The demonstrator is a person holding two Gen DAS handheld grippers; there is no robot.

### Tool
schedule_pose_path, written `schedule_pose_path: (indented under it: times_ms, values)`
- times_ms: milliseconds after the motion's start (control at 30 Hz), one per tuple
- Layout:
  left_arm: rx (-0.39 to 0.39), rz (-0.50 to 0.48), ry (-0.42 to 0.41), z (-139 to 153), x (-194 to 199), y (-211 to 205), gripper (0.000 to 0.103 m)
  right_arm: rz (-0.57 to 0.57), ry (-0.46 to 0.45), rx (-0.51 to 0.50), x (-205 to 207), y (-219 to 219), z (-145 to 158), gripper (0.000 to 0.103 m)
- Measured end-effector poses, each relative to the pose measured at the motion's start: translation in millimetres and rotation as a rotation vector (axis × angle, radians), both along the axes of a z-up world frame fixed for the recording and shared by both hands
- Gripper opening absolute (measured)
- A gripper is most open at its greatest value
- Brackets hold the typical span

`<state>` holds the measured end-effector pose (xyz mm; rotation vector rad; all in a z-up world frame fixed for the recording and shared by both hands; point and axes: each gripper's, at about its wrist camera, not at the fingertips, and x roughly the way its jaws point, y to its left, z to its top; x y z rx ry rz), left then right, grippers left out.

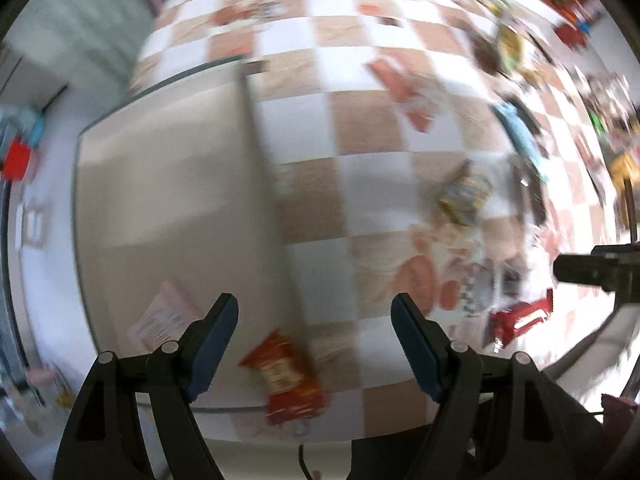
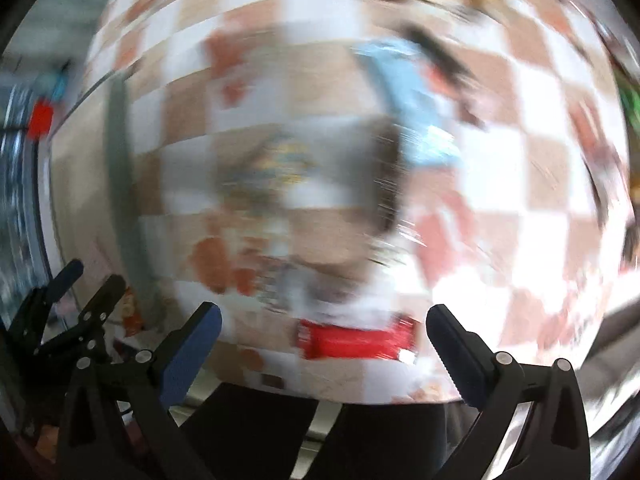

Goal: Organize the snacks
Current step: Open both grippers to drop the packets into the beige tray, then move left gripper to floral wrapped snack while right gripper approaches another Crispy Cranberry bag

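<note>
Left gripper (image 1: 315, 318) nearest the lens, jaws spread wide, nothing between them. Directly below it an orange-red snack packet (image 1: 286, 376) lies across the near corner of a beige tray (image 1: 168, 184), partly on the checkered tablecloth (image 1: 360, 128). A pink-white packet (image 1: 166, 316) sits inside the tray near the left finger.

Right gripper (image 2: 324, 324) also wide open, empty, hanging over a red wrapped bar (image 2: 356, 340) that lies on the cloth between its fingers in the picture; contact cannot be told. Same red bar (image 1: 520, 318) shows in the left view, well right of the tray.

Right view is heavily motion-blurred. Loose snacks scattered on the cloth: yellow-blue packet (image 1: 464, 196), light blue packet (image 1: 520, 136), salmon-pink packet (image 1: 404, 92), and a blurred orange-and-white pile (image 1: 440, 272) near the red bar. Labels unreadable.
</note>
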<state>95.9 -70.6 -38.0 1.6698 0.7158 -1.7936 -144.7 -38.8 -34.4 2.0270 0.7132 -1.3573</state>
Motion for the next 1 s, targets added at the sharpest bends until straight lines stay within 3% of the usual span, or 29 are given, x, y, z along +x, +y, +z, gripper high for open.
schedule_pose_path:
  times_ms: [167,300,567,1000]
  values:
    - [0.015,-0.116,-0.027,-5,-32,20,0.082,-0.214,-0.011,0.091,-30,52,-2,0.103]
    - [0.037,-0.170,-0.052,-10,-51,37,0.082,-0.286,-0.046,0.137,-38,83,-13,0.103]
    - [0.067,-0.240,-0.108,-23,-70,62,0.082,-0.227,-0.105,0.170,-25,107,-32,0.103]
    - [0.044,-0.147,-0.163,-32,-96,40,0.082,-0.253,-0.129,0.207,-14,147,-52,0.103]
